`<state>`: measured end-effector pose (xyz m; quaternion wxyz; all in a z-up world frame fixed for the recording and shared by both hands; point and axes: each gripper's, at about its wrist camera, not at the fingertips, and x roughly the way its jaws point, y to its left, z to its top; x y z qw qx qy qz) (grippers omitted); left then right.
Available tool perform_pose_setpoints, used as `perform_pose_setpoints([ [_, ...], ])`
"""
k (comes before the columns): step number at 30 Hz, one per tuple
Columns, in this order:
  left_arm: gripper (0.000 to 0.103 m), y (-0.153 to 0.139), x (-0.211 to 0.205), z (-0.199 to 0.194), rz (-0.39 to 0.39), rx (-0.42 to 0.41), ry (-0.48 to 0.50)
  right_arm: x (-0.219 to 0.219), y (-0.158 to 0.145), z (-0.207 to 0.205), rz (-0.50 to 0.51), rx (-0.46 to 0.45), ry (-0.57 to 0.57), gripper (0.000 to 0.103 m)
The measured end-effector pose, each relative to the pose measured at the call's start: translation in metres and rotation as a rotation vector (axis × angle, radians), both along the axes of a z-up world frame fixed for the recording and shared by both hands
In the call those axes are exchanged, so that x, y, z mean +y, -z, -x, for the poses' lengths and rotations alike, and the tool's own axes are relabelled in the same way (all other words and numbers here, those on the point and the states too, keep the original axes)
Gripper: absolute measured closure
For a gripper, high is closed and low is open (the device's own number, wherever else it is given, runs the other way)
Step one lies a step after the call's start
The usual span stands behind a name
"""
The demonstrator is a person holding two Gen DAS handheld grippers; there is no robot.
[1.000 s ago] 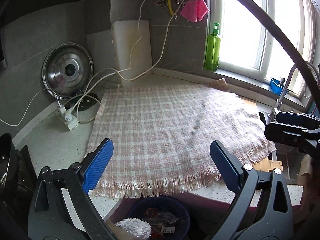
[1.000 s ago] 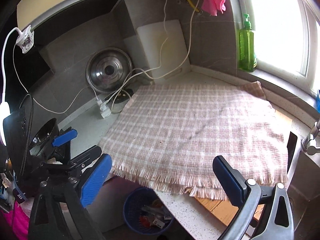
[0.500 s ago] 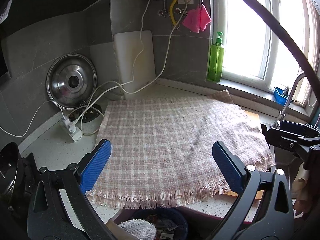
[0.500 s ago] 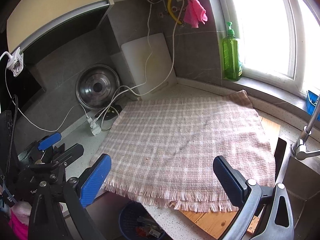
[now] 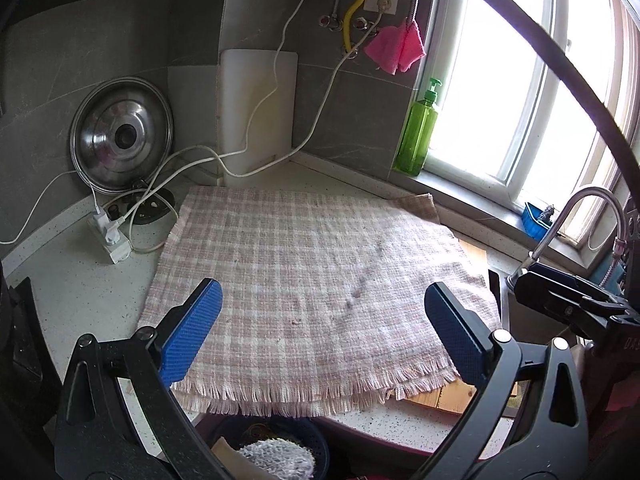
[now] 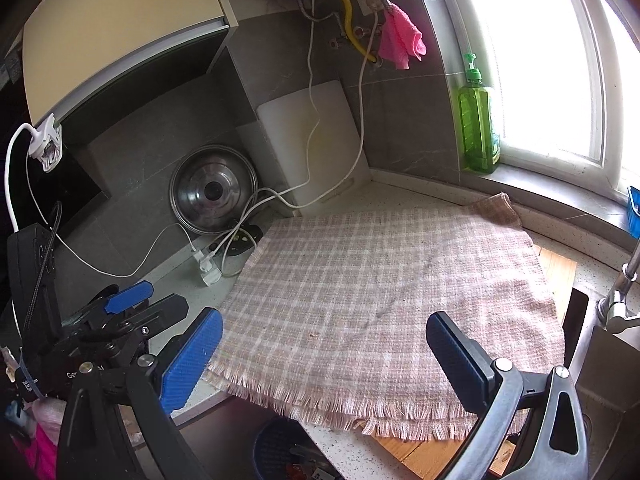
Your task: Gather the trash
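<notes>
A pink checked cloth (image 5: 312, 280) (image 6: 392, 292) lies flat on the white counter, with only small crumbs (image 6: 313, 335) on it. Below the counter edge stands a dark blue bin (image 5: 276, 448) (image 6: 280, 448) holding crumpled white paper (image 5: 276, 460) and other scraps. My left gripper (image 5: 324, 336) hovers open above the cloth's front edge, nothing between its blue pads. Over the same front edge my right gripper (image 6: 324, 352) is open and empty. Each gripper shows in the other's view: the right one (image 5: 576, 308) at the right side, the left one (image 6: 120, 320) at the left.
A steel pot lid (image 5: 122, 136) and a white cutting board (image 5: 256, 108) lean on the back wall. A power strip (image 5: 110, 236) with white cables sits left of the cloth. A green soap bottle (image 5: 418, 132) stands by the window. A faucet (image 5: 576, 216) and sink lie right.
Both grippers have risen and tilted up, so more of the wall shows and the bin has slid toward the bottom edge. Both stay open and empty.
</notes>
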<state>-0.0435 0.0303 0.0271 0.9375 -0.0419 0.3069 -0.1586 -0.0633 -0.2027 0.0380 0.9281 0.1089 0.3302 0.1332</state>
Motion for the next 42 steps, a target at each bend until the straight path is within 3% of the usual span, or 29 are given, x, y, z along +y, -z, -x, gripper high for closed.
perform_pose_setpoints([
  [25, 0.000, -0.002, -0.002, -0.004, 0.066, 0.023, 0.014, -0.005, 0.007, -0.011, -0.018, 0.016, -0.006, 0.000],
  [42, 0.000, 0.006, -0.004, -0.013, 0.033, 0.041, -0.040, -0.006, 0.017, -0.016, -0.019, 0.059, -0.020, 0.000],
])
